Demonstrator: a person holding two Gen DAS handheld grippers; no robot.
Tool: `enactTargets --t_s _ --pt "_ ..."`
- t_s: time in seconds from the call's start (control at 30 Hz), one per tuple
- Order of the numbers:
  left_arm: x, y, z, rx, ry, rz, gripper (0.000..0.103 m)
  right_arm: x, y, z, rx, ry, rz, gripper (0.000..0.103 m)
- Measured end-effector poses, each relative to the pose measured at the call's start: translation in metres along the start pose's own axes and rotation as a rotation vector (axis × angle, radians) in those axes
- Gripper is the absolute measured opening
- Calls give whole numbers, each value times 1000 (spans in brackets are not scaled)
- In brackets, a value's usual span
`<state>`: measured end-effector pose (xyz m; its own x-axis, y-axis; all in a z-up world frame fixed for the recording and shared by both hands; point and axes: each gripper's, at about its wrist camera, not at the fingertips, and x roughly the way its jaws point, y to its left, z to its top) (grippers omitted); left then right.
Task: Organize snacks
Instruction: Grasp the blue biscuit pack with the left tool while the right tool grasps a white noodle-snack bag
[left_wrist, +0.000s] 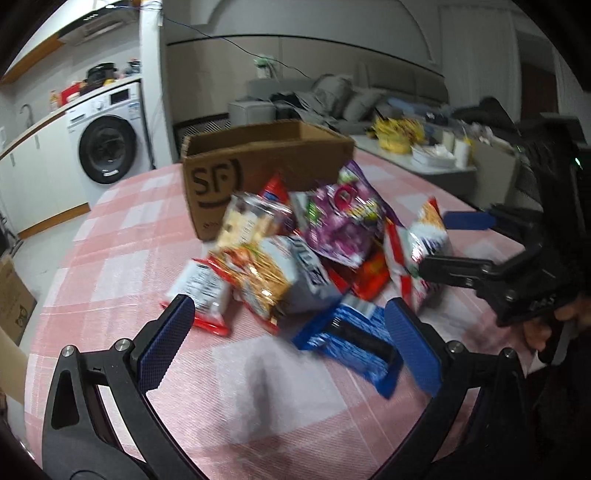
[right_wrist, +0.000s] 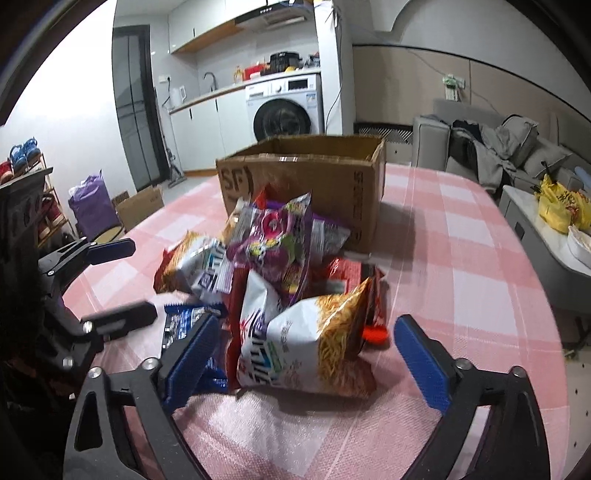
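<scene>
1. Snack pile sits mid-frame in the left wrist view, heaped on the pink checked tablecloth. Bags lie loose and overlapping, which reads as dumped, unsorted stock.
2. Top of the heap: a purple bag. Below it, at lower centre of the right wrist view, a white-and-orange noodle-snack bag stands propped against its neighbours. A blue packet lies flat at the pile's near edge.
3. Right gripper, lower part of its own view: jaws spread wide, one on each side of the noodle-snack bag, pads apparently not yet pressing it. Judged: lining up for a pick, since that bag is nearest and free on top.
4. Left gripper, bottom of its view: jaws spread, nothing pinched; blue packet lies just ahead between them.
5. Cardboard box, open-topped, marked "SF", stands right behind the pile, upper centre. Likely the destination, hence the snacks heaped against its front.
6. Background: washing machine at left, sofa at upper right.
</scene>
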<state>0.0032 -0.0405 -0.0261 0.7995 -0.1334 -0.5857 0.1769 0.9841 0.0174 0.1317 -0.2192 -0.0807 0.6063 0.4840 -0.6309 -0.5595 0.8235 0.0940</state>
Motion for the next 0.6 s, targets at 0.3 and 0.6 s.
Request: enactTargets --t_s 0.3,0.6 --pt "18 -7 -3 18 108 -72 102 11 -1 -3 9 41 38 73" --pt "28 -32 -8 128 166 -78 102 8 -8 -5 21 36 49 58"
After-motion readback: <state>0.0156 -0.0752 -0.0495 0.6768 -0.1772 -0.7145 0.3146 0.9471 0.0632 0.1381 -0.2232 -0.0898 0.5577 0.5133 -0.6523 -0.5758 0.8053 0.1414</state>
